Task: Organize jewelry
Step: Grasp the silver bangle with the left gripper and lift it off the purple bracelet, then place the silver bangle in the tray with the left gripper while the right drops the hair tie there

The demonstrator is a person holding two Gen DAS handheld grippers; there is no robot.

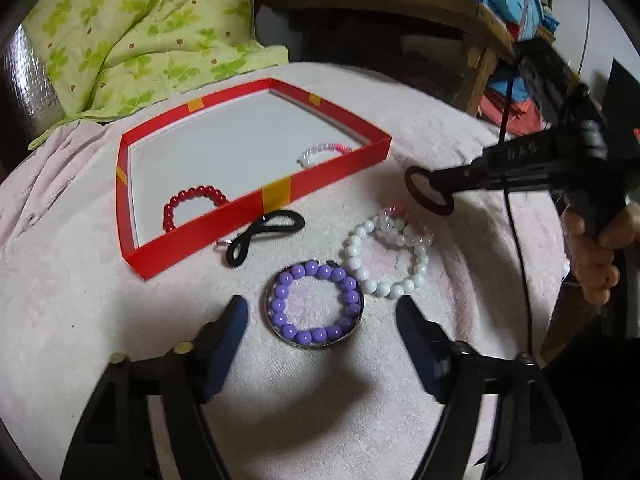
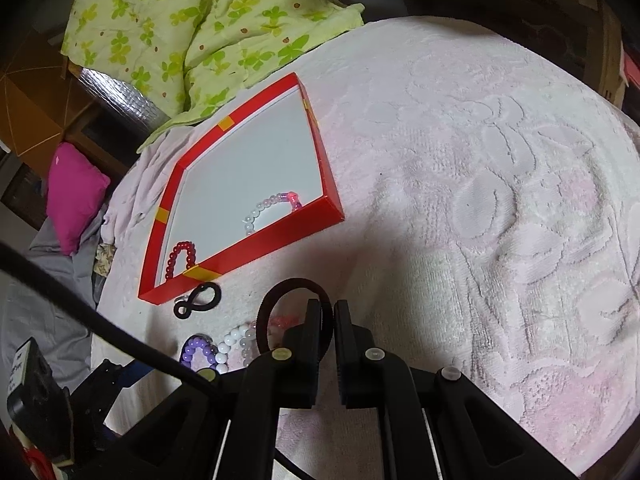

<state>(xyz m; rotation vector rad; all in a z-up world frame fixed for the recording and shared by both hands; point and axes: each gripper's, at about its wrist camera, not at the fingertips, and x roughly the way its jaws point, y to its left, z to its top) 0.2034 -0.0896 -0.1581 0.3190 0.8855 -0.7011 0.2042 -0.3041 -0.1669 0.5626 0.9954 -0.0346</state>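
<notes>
- Left wrist view: the left tongs (image 1: pixel 320 320) stand open above the purple bead bracelet (image 1: pixel 316 306), nothing gripped. The red tray (image 1: pixel 280 196) holds a red bracelet (image 1: pixel 192 200) and a clear one (image 1: pixel 320 154); the white bracelet (image 1: pixel 376 260) and a black loop (image 1: pixel 264 236) lie outside on the towel-covered bed (image 1: pixel 80 300).
- Right wrist view: the right tongs (image 2: pixel 328 312) are clamped on a dark hair band (image 2: pixel 276 300). Roughly two pieces stowed, at least four left.
</notes>
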